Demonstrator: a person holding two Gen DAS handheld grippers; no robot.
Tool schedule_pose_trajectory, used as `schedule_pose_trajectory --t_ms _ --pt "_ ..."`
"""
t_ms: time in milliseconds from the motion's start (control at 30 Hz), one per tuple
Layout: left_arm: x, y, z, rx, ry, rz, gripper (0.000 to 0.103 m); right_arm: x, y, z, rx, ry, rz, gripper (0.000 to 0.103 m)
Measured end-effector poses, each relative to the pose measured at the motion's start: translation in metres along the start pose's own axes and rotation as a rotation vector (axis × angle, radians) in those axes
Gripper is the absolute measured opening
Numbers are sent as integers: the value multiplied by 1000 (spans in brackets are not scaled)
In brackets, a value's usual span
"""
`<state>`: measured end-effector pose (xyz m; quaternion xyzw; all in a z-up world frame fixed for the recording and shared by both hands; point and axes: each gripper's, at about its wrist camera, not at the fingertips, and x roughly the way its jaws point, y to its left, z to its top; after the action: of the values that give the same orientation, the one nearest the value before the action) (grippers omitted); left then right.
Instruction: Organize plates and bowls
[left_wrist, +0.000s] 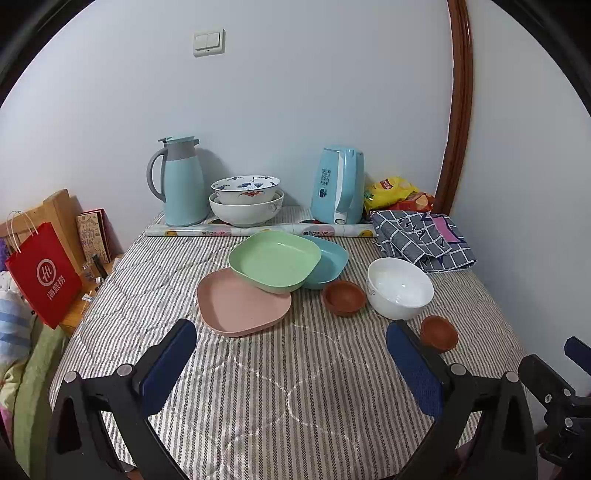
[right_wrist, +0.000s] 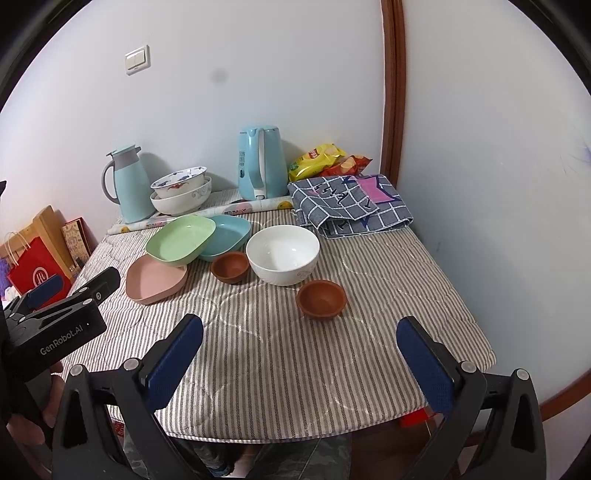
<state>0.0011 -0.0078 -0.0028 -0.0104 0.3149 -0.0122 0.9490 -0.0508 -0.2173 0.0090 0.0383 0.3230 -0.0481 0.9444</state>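
Observation:
On the striped table cloth lie a pink plate (left_wrist: 242, 304) (right_wrist: 155, 279), a green plate (left_wrist: 275, 260) (right_wrist: 181, 240) leaning on it and on a blue plate (left_wrist: 328, 266) (right_wrist: 227, 236). To their right stand a white bowl (left_wrist: 399, 288) (right_wrist: 282, 254) and two small brown bowls, one far (left_wrist: 344, 297) (right_wrist: 229, 267), one near (left_wrist: 439, 332) (right_wrist: 320, 297). My left gripper (left_wrist: 291, 341) is open and empty, short of the pink plate. My right gripper (right_wrist: 299, 336) is open and empty, just short of the near brown bowl.
At the back stand a teal thermos jug (left_wrist: 181, 181), two stacked patterned bowls (left_wrist: 245, 203), a blue kettle (left_wrist: 338, 184), snack bags (left_wrist: 395, 192), a rolled sheet (left_wrist: 258, 230) and a checked cloth (left_wrist: 421, 240). A red paper bag (left_wrist: 42, 275) stands left of the table.

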Motion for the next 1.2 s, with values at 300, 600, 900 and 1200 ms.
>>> schedule_pose_trajectory --t_ms 300,600,900,1200 --pt "-1 0 0 0 0 -1 103 0 -1 0 6 -3 6 103" --pt "-1 0 0 -1 -1 -1 103 -3 -1 -2 11 -13 10 103" --pt "-2 -1 -1 -1 -2 1 103 -4 -1 -2 12 -18 14 103" --pt "-4 -1 0 0 -5 -1 103 -4 -2 -3 12 -21 17 103"
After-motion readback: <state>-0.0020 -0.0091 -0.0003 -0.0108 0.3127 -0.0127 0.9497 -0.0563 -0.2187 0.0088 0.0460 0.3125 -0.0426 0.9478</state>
